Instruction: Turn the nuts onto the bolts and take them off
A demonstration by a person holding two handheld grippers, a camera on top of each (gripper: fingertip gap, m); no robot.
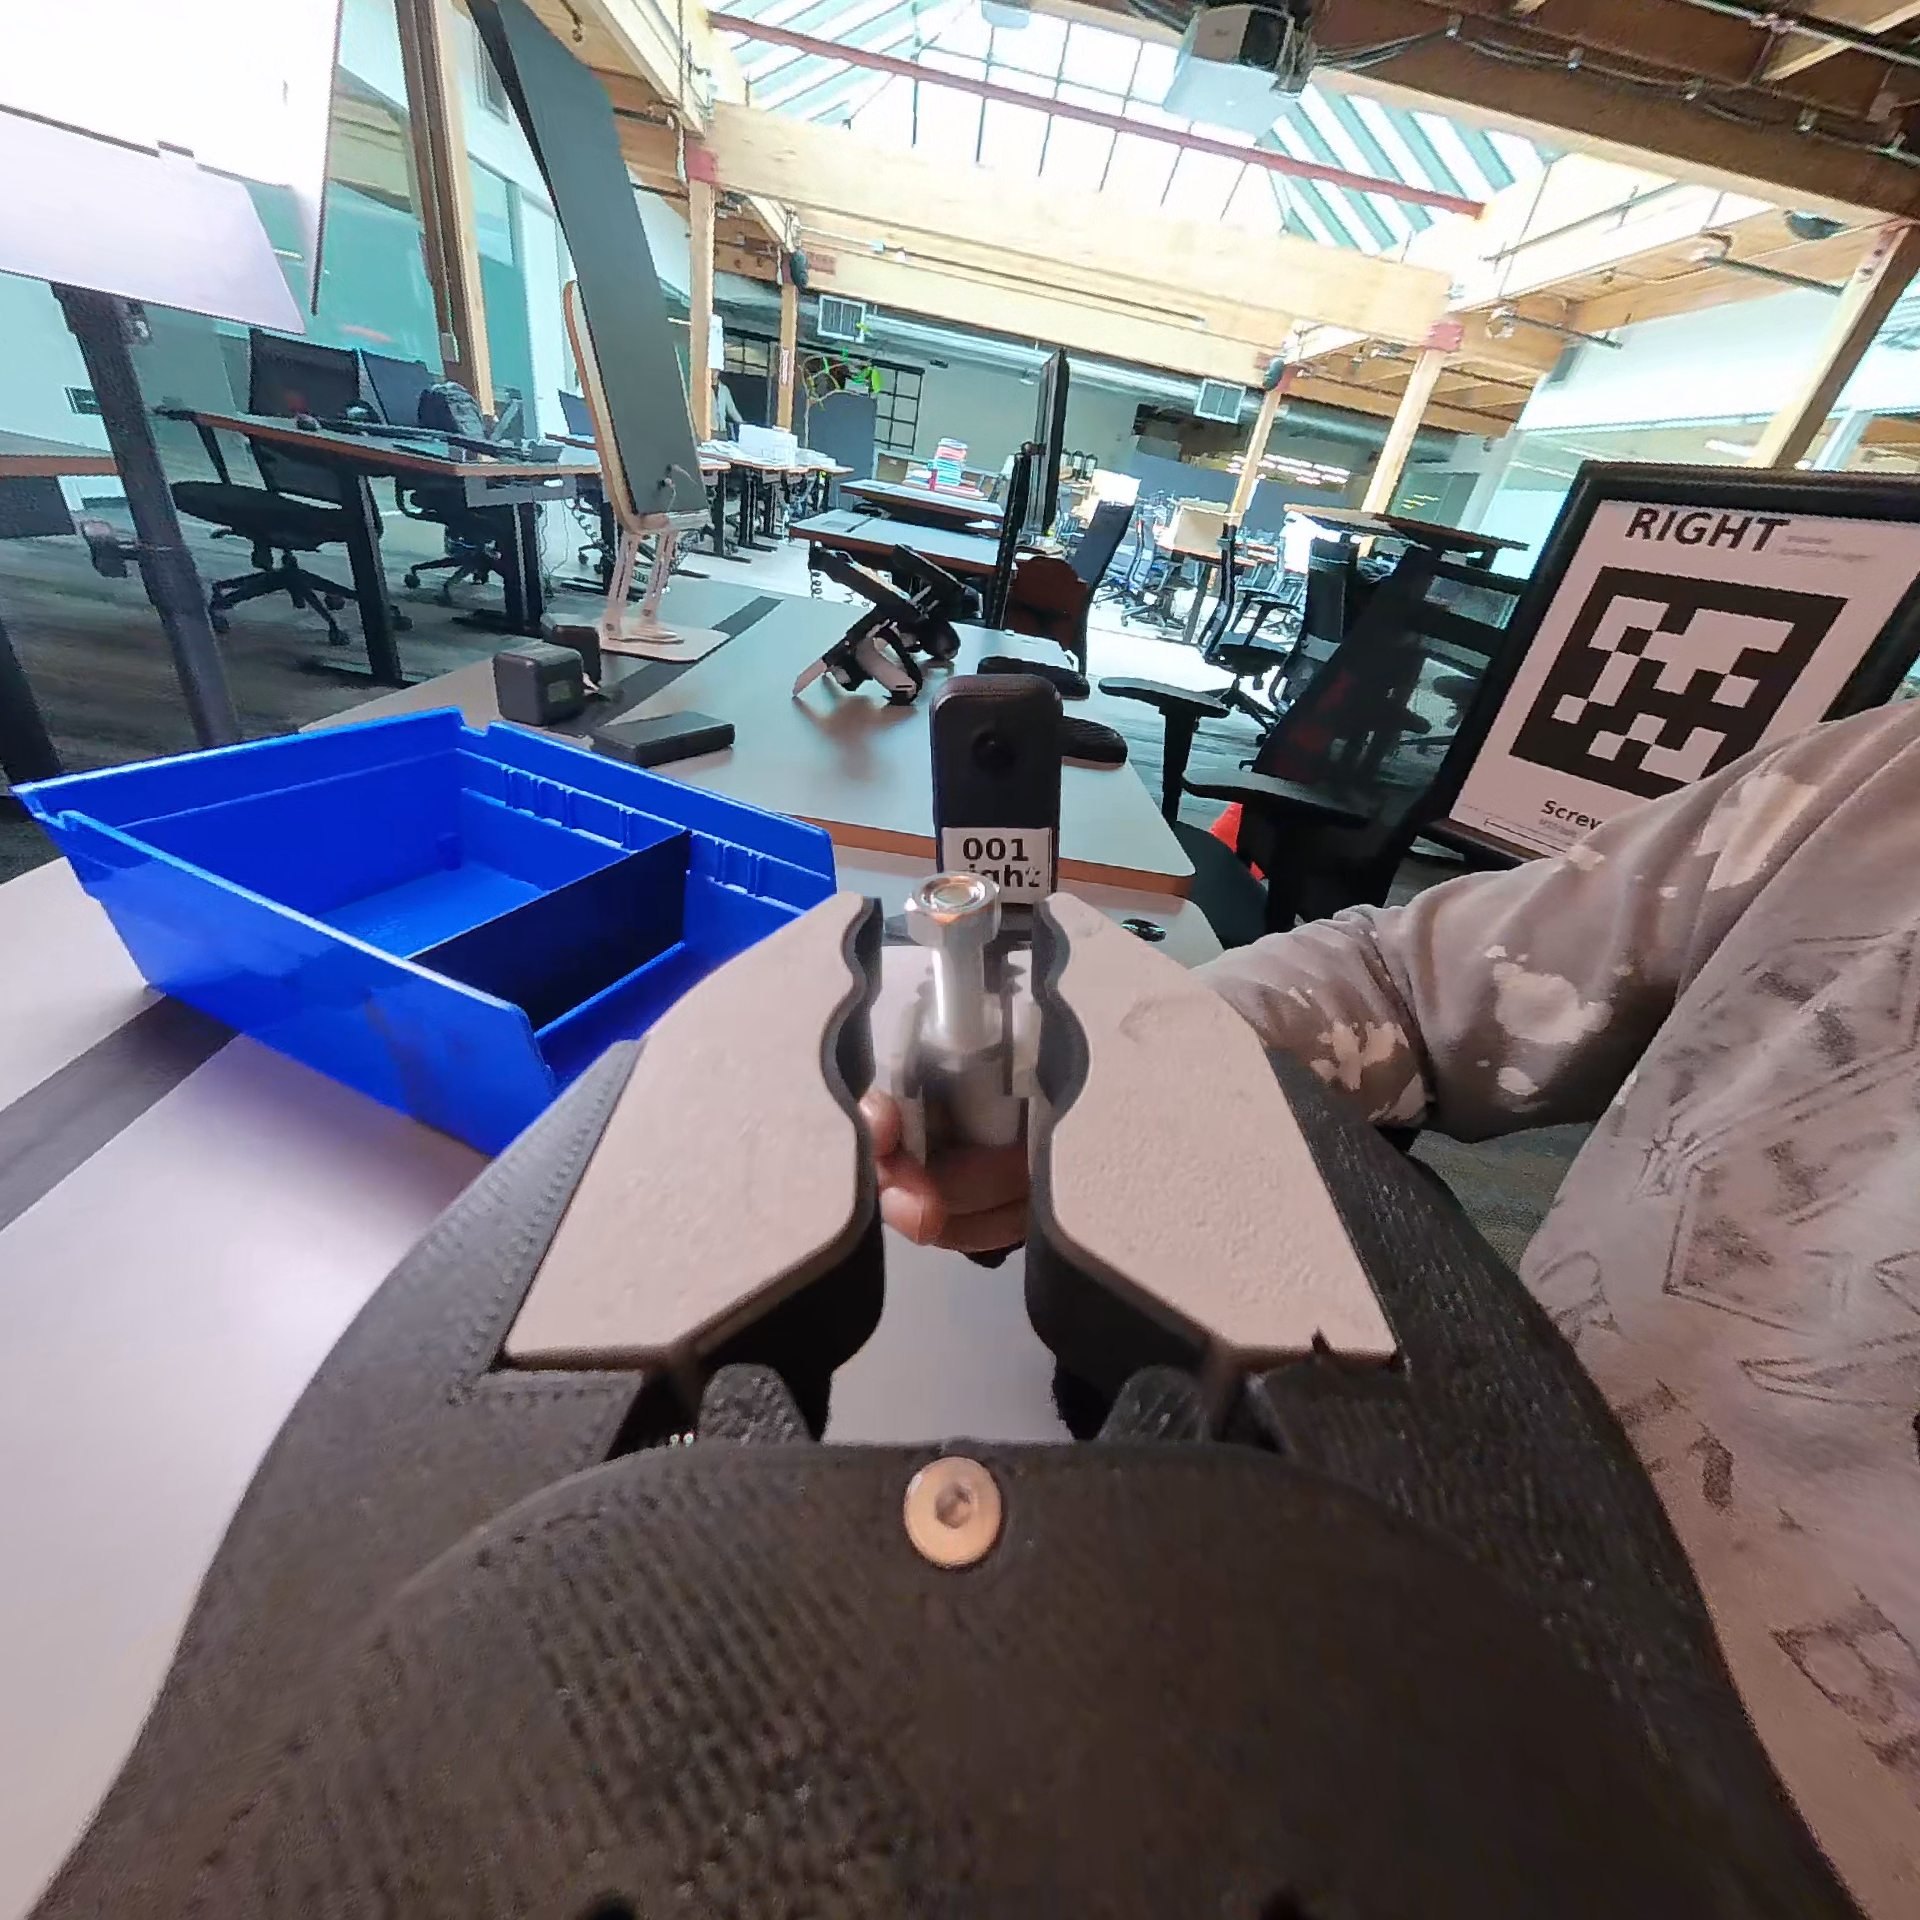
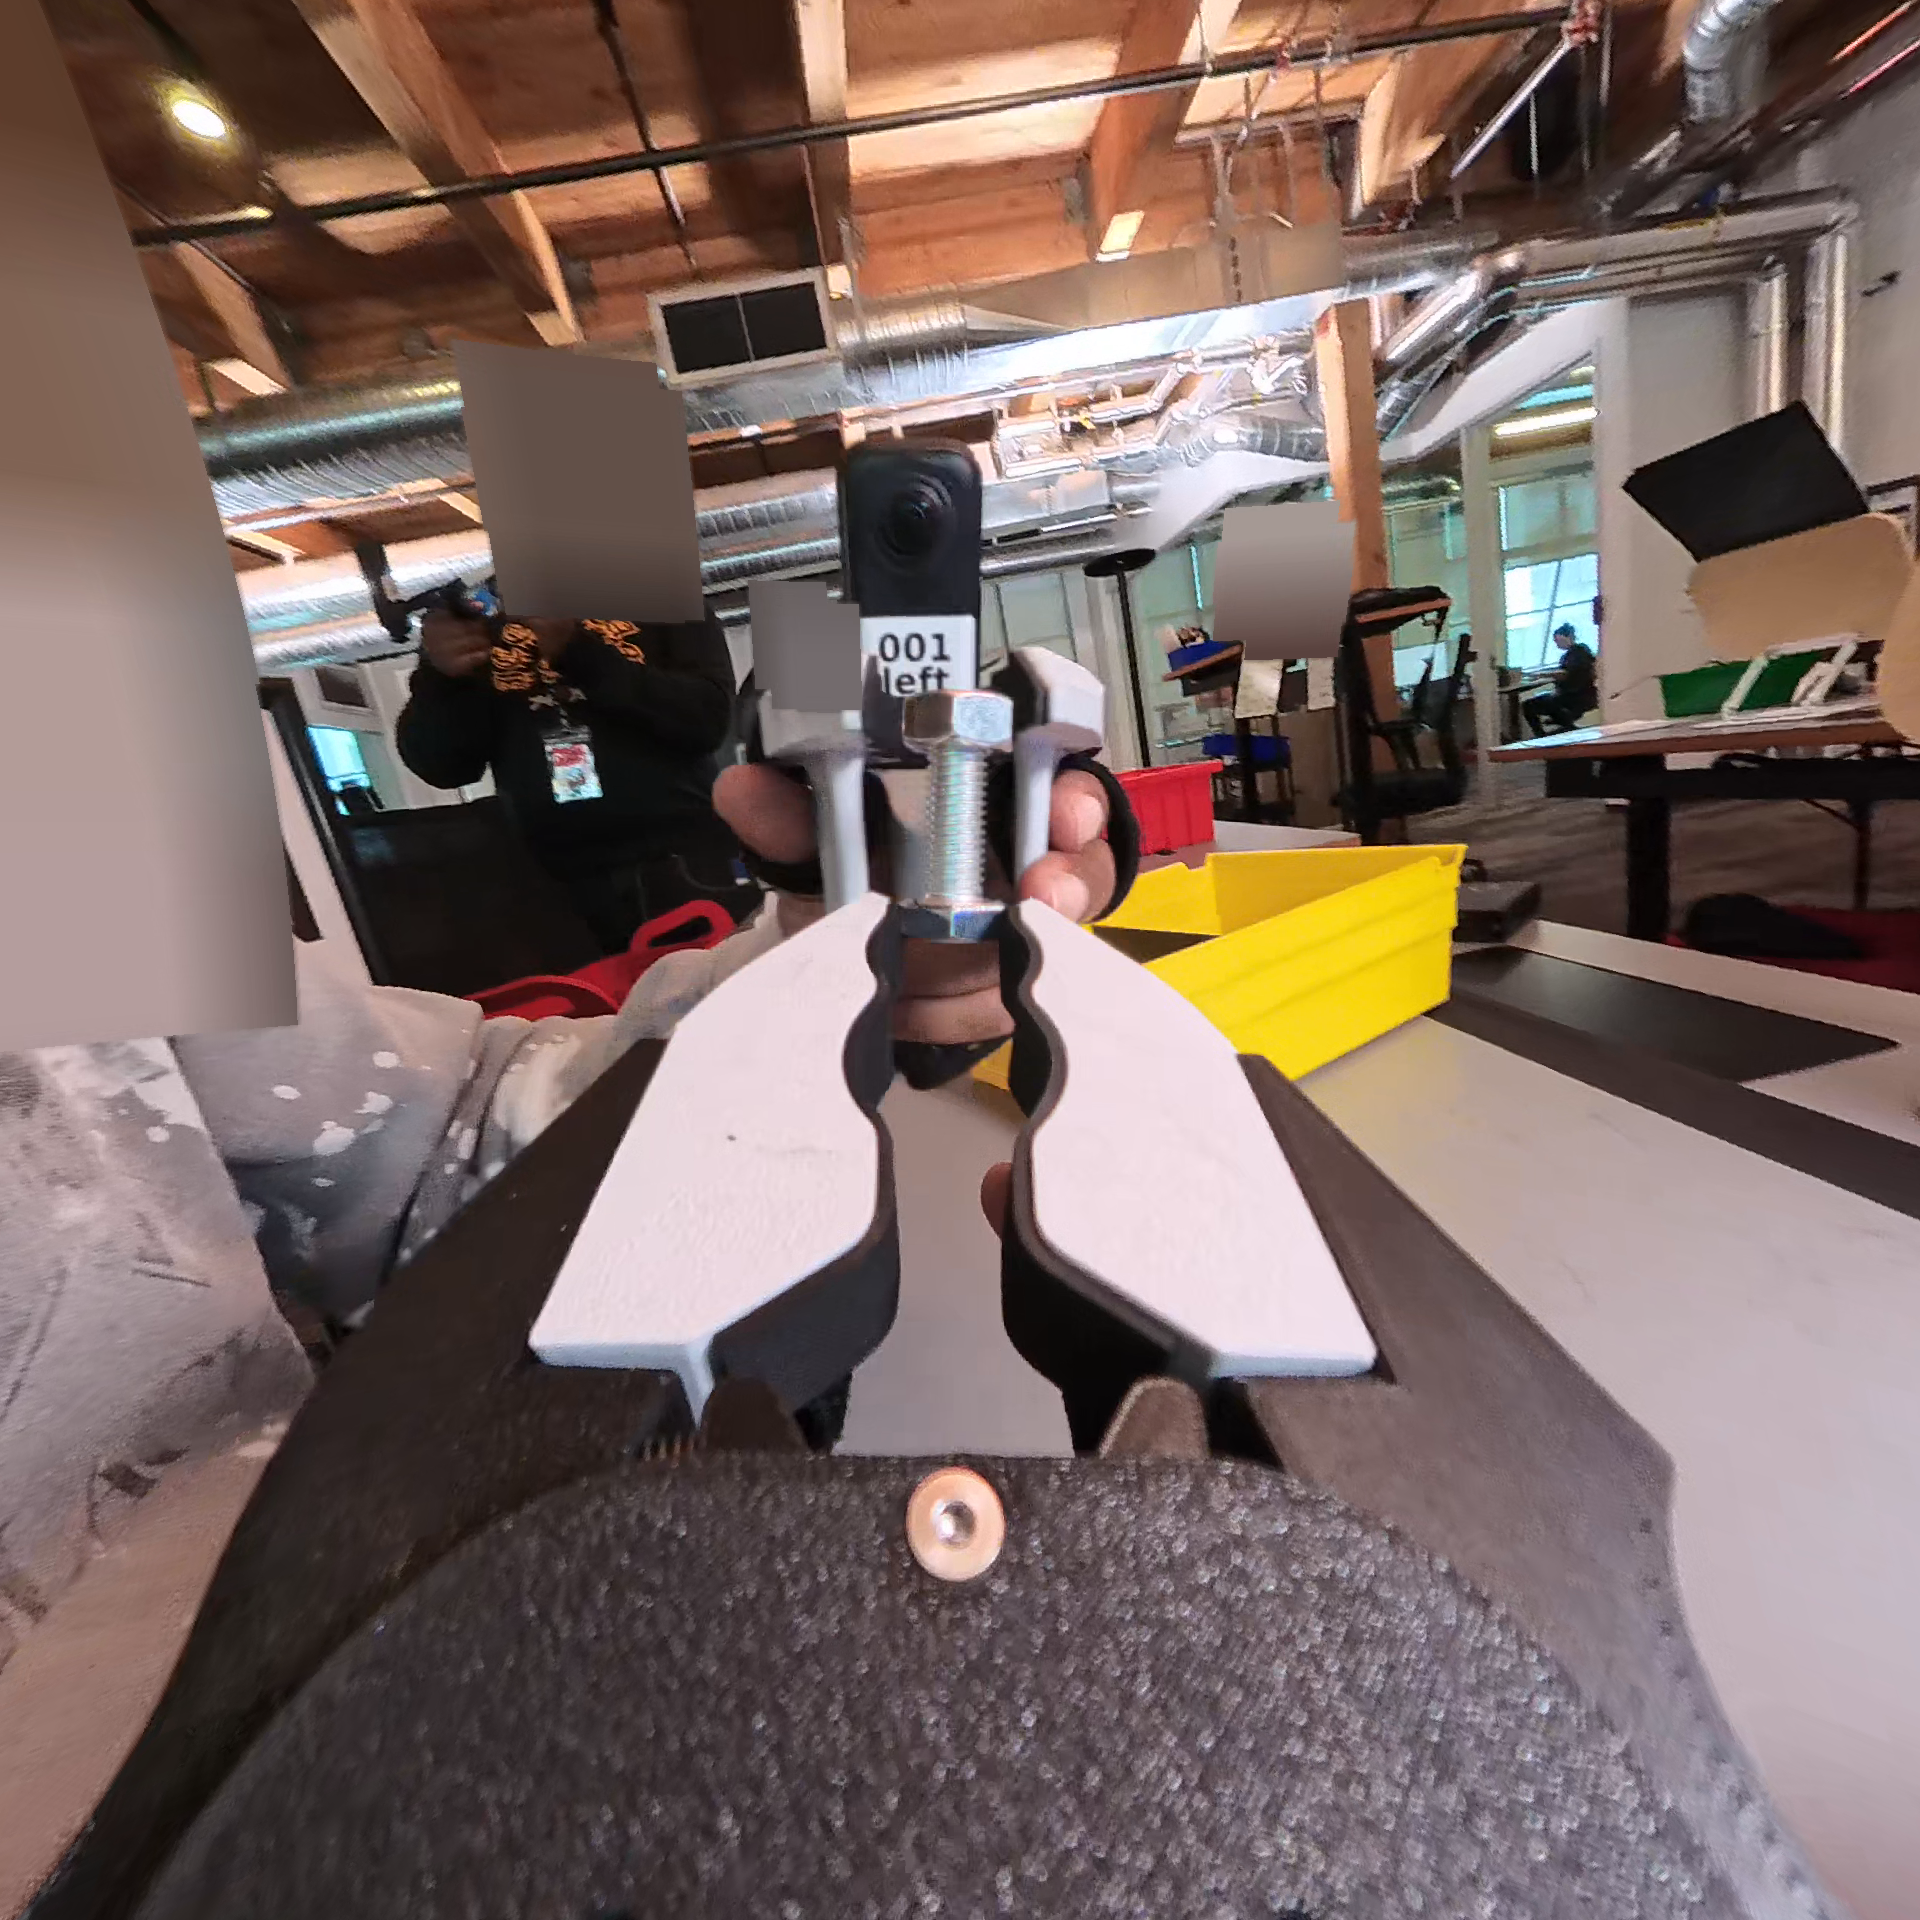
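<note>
A silver bolt (image 1: 956,987) is held in the air between the two grippers, which face each other. My left gripper (image 1: 961,920) is closed around the bolt's head, which sits between its fingertips. A silver nut (image 1: 966,1070) sits lower on the thread and looks blurred. In the right wrist view the bolt (image 2: 956,810) stands upright with its hex head on top. My right gripper (image 2: 951,920) is shut on the nut (image 2: 951,925) at the thread's lower end. The left gripper's fingers (image 2: 840,821) flank the bolt from behind.
An empty blue bin (image 1: 312,935) with a divider sits on the grey table (image 1: 156,1299) to the left. A yellow bin (image 2: 1299,966) lies to the right, a red bin (image 2: 1169,800) behind it. A person in black (image 2: 582,727) stands beyond. A marker board (image 1: 1683,665) stands far right. The tips of both grippers are at nearly the same place.
</note>
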